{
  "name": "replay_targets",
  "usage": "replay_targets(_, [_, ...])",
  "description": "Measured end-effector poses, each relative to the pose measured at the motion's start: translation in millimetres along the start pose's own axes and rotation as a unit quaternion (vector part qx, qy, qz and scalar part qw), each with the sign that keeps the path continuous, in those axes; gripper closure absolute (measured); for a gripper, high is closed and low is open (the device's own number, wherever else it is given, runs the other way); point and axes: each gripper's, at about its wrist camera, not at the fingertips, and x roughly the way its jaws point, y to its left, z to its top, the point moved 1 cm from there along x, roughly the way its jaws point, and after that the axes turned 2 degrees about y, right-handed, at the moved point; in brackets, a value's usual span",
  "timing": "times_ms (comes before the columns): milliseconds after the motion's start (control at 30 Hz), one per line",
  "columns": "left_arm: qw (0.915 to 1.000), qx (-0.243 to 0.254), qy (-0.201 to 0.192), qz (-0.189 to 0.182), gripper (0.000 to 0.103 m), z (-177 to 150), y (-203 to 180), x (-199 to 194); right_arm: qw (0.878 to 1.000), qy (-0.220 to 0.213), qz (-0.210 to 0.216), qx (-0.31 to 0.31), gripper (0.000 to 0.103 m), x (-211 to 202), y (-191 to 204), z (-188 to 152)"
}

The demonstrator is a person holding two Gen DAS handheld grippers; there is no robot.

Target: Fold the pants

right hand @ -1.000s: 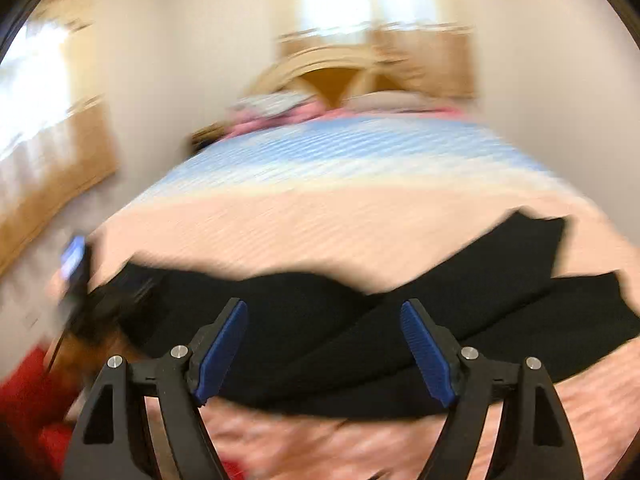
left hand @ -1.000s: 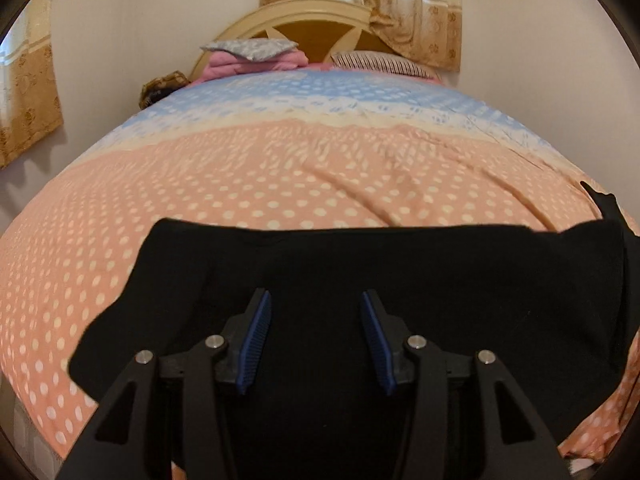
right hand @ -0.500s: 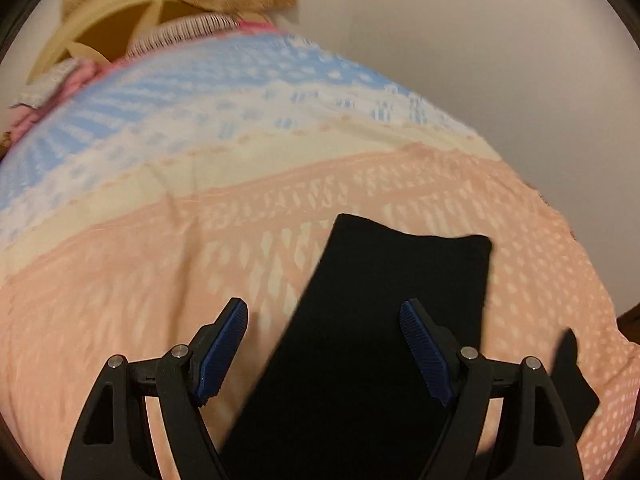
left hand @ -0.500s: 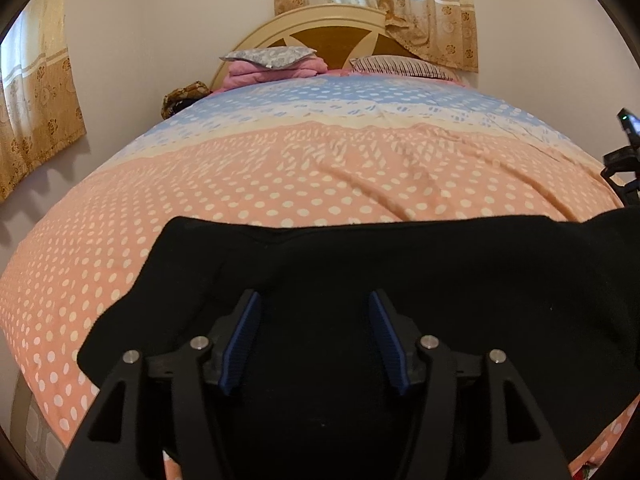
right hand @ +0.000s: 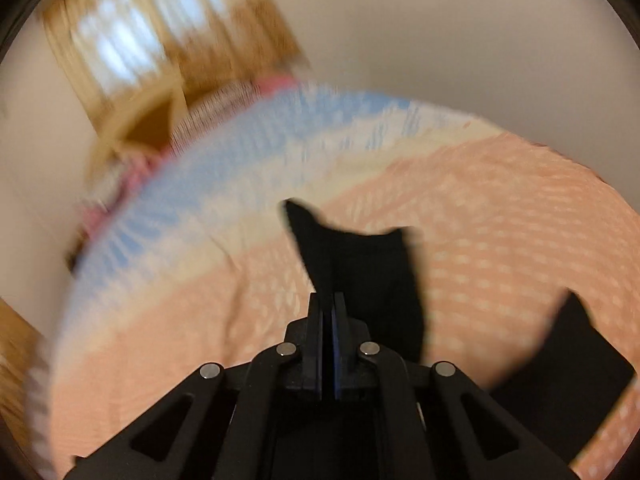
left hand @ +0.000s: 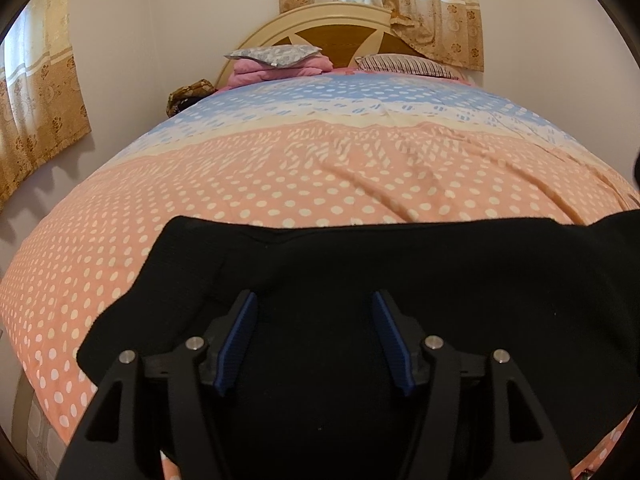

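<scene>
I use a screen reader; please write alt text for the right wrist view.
Blurred view: the right gripper is shut on a leg end of the black pants, above a peach polka-dot bedspread.

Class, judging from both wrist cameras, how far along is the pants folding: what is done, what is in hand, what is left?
Done: little. The black pants lie spread across the dotted bedspread, no finished fold visible.
In hand: the right tongs are shut on the pants' leg end, lifted off the bed. The left tongs hover open over the other end, gripping nothing.
Left: probably carrying that leg end across, then further folds.
</scene>
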Motion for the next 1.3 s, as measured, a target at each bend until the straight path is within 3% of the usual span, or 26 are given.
replay_targets(100, [1.0, -0.004, 0.001, 0.0, 0.04, 0.2, 0.2, 0.1, 0.996, -0.049, 0.043, 0.06, 0.1, -55.5, -45.2, -22.2])
replay_targets(200, [1.0, -0.005, 0.0, 0.001, 0.04, -0.2, 0.1, -0.4, 0.994, -0.064, 0.025, 0.082, 0.1, -82.6, -87.7, -49.0])
replay_targets(267, [1.0, -0.005, 0.002, -0.001, 0.04, -0.2, 0.4, -0.7, 0.992, -0.056, -0.011, 0.115, 0.1, -87.0, -122.1, -64.4])
replay_targets(367, [1.0, -0.007, 0.005, -0.003, 0.04, 0.0, 0.5, -0.7, 0.984, -0.033, -0.013, 0.173, 0.099, -84.5, -161.5, -81.1])
replay_targets(467, [0.9999, -0.007, 0.008, 0.0, 0.04, 1.1, -0.5, -0.9, 0.985, -0.013, -0.034, 0.167, 0.098, -77.1, -169.2, -85.7])
replay_targets(633, [0.9999, -0.004, 0.009, 0.001, 0.038, 2.3, -0.3, -2.2, 0.981, 0.015, -0.031, 0.193, 0.095, -77.9, -179.5, -80.7])
replay_targets(667, [0.9999, -0.006, 0.01, 0.001, 0.038, 2.3, -0.3, -2.2, 0.978, 0.01, -0.046, 0.201, 0.095, -81.2, -182.0, -82.2])
replay_targets(733, [0.9999, -0.01, 0.011, 0.0, 0.037, 1.8, -0.4, -1.6, 0.967, -0.035, -0.123, 0.221, 0.094, -106.6, -190.3, -81.8])
replay_targets(767, [0.9999, -0.009, 0.01, 0.002, 0.036, 1.3, -1.1, -1.4, 0.961, -0.062, -0.158, 0.217, 0.094, -119.4, -189.5, -76.6])
replay_targets(833, [0.9999, -0.001, 0.007, 0.01, 0.034, 0.7, -3.4, -2.0, 0.965, -0.093, -0.161, 0.183, 0.094, -130.8, -183.4, -60.8])
replay_targets(967, [0.9998, -0.011, 0.011, 0.015, 0.03, 1.5, -1.5, -0.6, 0.994, -0.032, -0.058, 0.092, 0.094, -95.1, -157.7, -14.2])
replay_targets(1133, [0.9996, -0.013, 0.014, 0.02, 0.029, 3.8, -0.8, -1.1, 0.994, 0.037, -0.099, 0.013, 0.094, -34.3, -135.2, 12.4])
replay_targets(1300, [0.9994, -0.015, 0.018, 0.026, 0.027, 6.8, 0.1, 0.9, 0.991, 0.079, -0.11, 0.018, 0.094, -4.9, -144.8, 13.8])
